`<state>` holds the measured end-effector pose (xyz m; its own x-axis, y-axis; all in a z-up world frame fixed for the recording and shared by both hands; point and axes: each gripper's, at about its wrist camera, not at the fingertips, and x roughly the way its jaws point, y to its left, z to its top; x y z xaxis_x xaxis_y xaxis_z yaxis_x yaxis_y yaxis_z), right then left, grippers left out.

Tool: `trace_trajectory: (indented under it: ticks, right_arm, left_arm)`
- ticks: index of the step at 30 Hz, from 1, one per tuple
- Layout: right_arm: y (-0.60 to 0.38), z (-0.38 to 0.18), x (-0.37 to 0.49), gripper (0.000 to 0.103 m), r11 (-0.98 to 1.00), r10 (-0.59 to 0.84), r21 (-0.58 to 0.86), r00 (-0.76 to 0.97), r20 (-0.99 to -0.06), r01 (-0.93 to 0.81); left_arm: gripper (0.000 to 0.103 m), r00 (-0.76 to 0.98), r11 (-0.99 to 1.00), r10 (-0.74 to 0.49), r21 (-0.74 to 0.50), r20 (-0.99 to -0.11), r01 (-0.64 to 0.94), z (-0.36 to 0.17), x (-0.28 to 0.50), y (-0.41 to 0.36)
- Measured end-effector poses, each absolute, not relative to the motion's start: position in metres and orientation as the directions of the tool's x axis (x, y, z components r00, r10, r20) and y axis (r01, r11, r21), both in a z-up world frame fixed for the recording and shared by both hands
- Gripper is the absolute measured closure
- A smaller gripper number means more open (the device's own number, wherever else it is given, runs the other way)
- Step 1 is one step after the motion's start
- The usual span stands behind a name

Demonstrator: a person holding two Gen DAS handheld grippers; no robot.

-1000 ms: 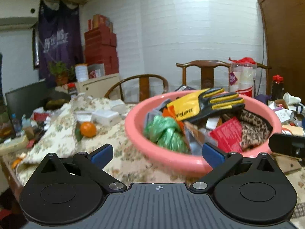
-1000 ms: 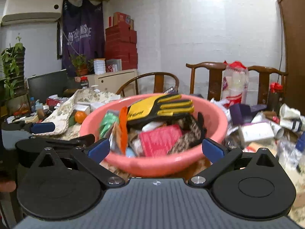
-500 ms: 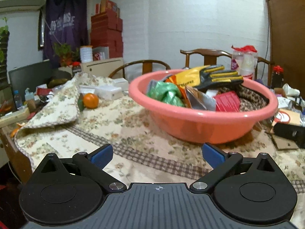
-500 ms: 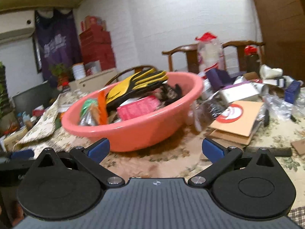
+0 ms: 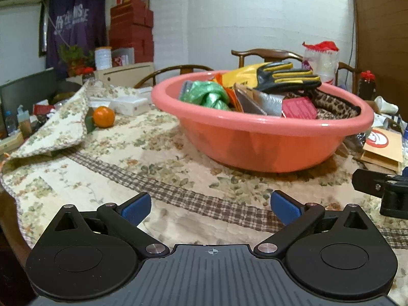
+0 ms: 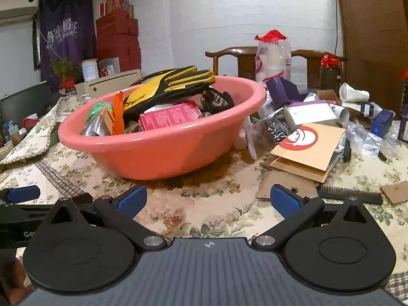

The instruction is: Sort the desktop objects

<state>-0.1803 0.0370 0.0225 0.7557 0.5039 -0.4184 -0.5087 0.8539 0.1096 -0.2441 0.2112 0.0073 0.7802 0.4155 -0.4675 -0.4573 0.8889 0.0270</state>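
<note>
A pink plastic basin (image 5: 267, 142) (image 6: 158, 153) stands on the flowered tablecloth, heaped with a yellow-and-black glove (image 5: 285, 76) (image 6: 168, 84), a green bag (image 5: 206, 97), a red packet (image 6: 169, 116) and leopard-print cloth (image 5: 334, 107). My left gripper (image 5: 210, 207) is open and empty, low over the cloth in front of the basin. Also open and empty, my right gripper (image 6: 207, 201) sits near the basin's front right. Loose objects lie right of the basin: a cardboard envelope with a red circle (image 6: 309, 145), a black comb (image 6: 349, 195), and white and purple boxes (image 6: 309, 114).
An orange (image 5: 103, 117) and white boxes (image 5: 127, 104) lie at the left on the folded cloth (image 5: 51, 132). Wooden chairs (image 6: 229, 58) stand behind the table. The table's left edge (image 5: 10, 204) is close. The right gripper's body (image 5: 382, 191) shows at the left wrist view's right edge.
Both grippers have drawn back and down from the basin, which now sits farther off. The right gripper swung right, bringing the cardboard, the comb and the boxes into view.
</note>
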Motion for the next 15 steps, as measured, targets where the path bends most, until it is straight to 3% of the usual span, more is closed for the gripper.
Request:
trace_trajectory:
  ticks: [15]
  right_arm:
    - [0.053,0.023,-0.178,0.001,0.844,0.503,0.056,0.753,-0.424,-0.533]
  left_arm:
    - [0.0,0.782,0.887,0.413,0.013,-0.467,-0.461,0.006,-0.228,0.212]
